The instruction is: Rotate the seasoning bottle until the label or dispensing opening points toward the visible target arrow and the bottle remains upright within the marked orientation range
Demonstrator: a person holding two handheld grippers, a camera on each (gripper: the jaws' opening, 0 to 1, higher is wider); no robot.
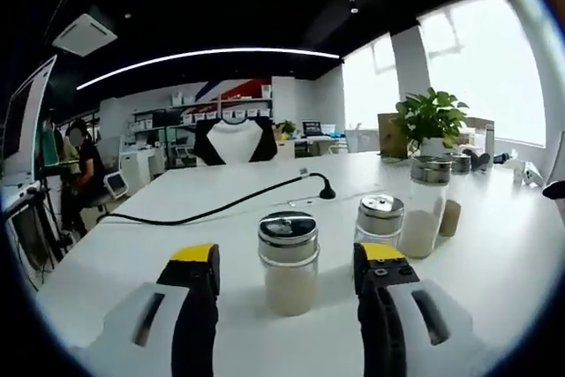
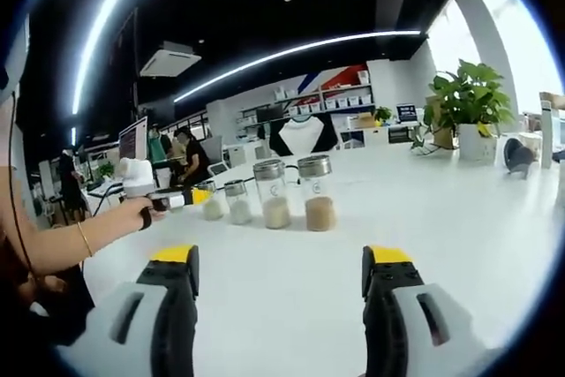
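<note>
A short glass seasoning bottle (image 1: 289, 264) with a silver lid and pale powder stands upright on the white table (image 1: 494, 253). My left gripper (image 1: 287, 258) is open, one jaw on each side of the bottle with a gap to each. In the right gripper view the same bottle (image 2: 211, 202) is the leftmost of a row. The left gripper (image 2: 196, 197) reaches it from the left, held by a person's hand (image 2: 141, 212). My right gripper (image 2: 281, 258) is open over bare table, well short of the row.
Three more lidded bottles stand in the row: a short one (image 1: 380, 218) and two tall ones (image 1: 426, 205) (image 1: 455, 193), the last with brown contents. A black cable (image 1: 229, 205) crosses the table behind. A potted plant (image 1: 433, 119) stands at the far right.
</note>
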